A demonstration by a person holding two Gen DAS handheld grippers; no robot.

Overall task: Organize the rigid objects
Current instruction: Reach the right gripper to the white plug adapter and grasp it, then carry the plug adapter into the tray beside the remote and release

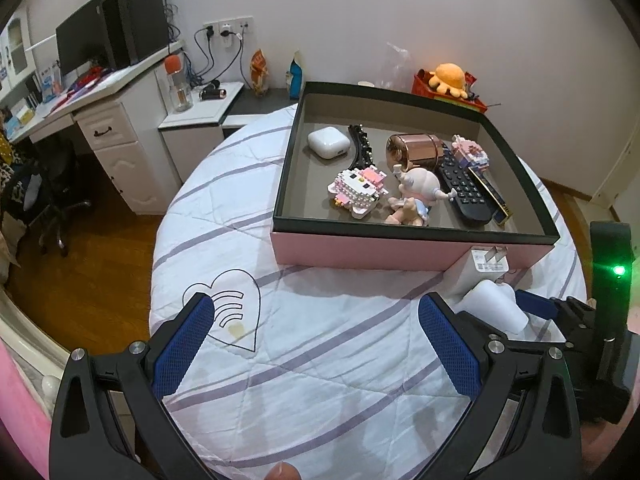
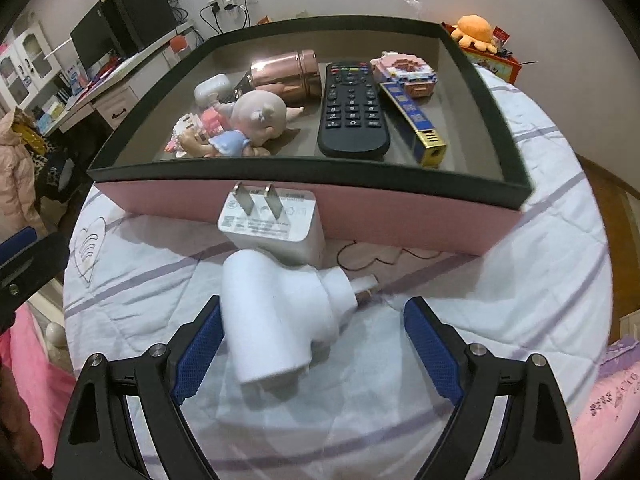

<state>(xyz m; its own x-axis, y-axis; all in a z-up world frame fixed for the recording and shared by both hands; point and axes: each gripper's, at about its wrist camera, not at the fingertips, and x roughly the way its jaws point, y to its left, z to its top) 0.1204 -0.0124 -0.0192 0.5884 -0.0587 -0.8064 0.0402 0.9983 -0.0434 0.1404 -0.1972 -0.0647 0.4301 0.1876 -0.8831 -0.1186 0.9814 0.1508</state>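
A pink box with a dark rim point(image 1: 400, 225) point(image 2: 400, 220) sits on the bed. It holds a remote point(image 2: 352, 108), a rose-gold cylinder point(image 2: 288, 76), a doll point(image 2: 256, 116), block figures point(image 1: 356, 192), an earbud case point(image 1: 328, 142) and a blue-gold bar point(image 2: 416, 124). In front of it lie a white charger plug point(image 2: 276, 224) point(image 1: 484, 268) and a white T-shaped object point(image 2: 276, 316) point(image 1: 496, 304). My right gripper point(image 2: 312, 306) is open and low around the T-shaped object, its left pad close beside it and its right pad well apart. My left gripper point(image 1: 315, 302) is open over bare quilt.
The bed has a white quilt with purple stripes point(image 1: 320, 360) and a heart print point(image 1: 232, 312). A desk with a monitor point(image 1: 80, 48) and a chair point(image 1: 52, 200) stand to the left on the wooden floor. An orange plush point(image 1: 450, 78) sits behind the box.
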